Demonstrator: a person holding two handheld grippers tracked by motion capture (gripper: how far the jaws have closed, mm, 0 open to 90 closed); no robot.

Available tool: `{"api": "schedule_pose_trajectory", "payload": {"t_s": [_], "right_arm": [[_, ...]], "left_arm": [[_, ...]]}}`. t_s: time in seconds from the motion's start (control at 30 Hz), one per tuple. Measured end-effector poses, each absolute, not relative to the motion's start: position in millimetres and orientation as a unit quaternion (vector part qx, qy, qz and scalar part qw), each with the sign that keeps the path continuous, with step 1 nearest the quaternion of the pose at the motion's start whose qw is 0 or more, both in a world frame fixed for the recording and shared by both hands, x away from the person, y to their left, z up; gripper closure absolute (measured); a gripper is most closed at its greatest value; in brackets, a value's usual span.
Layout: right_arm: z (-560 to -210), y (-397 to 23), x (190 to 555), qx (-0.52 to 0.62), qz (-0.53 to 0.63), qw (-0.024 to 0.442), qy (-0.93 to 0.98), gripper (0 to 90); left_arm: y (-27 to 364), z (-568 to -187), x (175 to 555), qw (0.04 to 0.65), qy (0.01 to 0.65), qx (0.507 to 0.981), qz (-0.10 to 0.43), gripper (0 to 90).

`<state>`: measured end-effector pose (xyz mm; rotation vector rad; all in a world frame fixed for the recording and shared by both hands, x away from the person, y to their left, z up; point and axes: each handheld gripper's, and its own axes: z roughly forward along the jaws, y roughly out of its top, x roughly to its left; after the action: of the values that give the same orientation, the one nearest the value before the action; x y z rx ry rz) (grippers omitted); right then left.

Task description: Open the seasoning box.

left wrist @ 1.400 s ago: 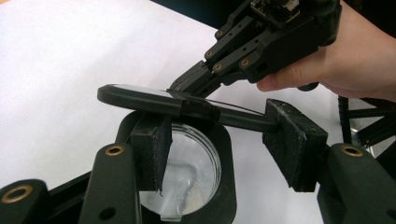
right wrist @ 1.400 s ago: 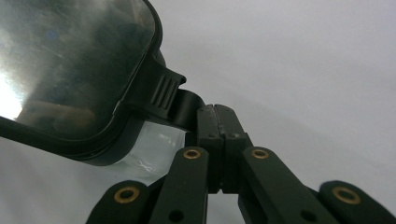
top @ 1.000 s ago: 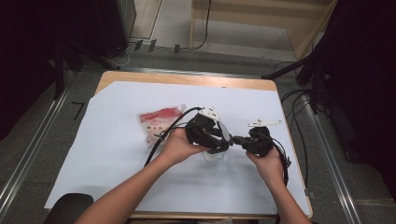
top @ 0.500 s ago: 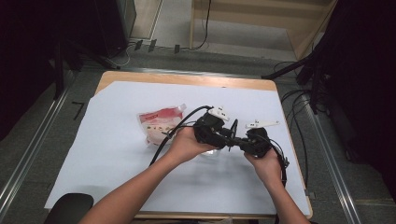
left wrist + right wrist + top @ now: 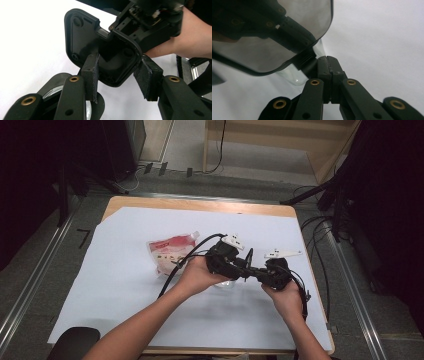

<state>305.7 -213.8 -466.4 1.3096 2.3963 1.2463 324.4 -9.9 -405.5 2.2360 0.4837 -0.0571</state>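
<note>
My two grippers meet tip to tip above the middle of the white table. The left gripper [image 5: 246,266] [image 5: 118,75] has a black-rimmed lid [image 5: 82,32] with a smoky see-through panel [image 5: 274,37] between its jaws. Its jaws have just been closing and both pads press on the rim. The right gripper [image 5: 256,270] [image 5: 326,60] is shut, its tips at the lid's edge beside a clear plastic container [image 5: 295,75] [image 5: 227,283]. I cannot tell whether a thin edge is pinched there.
A red and white pouch [image 5: 172,251] lies on the white sheet [image 5: 125,285] left of the hands, under the left gripper's cable [image 5: 192,250]. Bare wood of the table [image 5: 200,204] shows at the far edge, with cables on the floor to the right.
The left gripper has shifted slightly rightward against the right one and tilted a little. The right hand has kept still.
</note>
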Motion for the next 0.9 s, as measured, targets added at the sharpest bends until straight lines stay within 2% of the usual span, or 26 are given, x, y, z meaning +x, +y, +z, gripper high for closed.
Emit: {"api": "schedule_pose_trajectory", "payload": {"t_s": [0.17, 0.43, 0.9], "right_arm": [[-462.9, -216.2, 294.7, 0.431, 0.419, 0.065, 0.796, 90.0], [-468.8, -206.9, 282.1, 0.422, 0.408, 0.041, 0.808, 90.0], [-476.8, -211.4, 293.9, 0.438, 0.400, 0.045, 0.803, 90.0]], "left_arm": [[-4.9, -403.4, 323.6, 0.417, 0.200, 0.886, -0.040, 52.4], [18.3, -393.2, 320.1, 0.413, 0.211, 0.885, -0.034, 48.2], [62.1, -398.0, 307.6, 0.422, 0.250, 0.871, -0.019, 47.0]]}}
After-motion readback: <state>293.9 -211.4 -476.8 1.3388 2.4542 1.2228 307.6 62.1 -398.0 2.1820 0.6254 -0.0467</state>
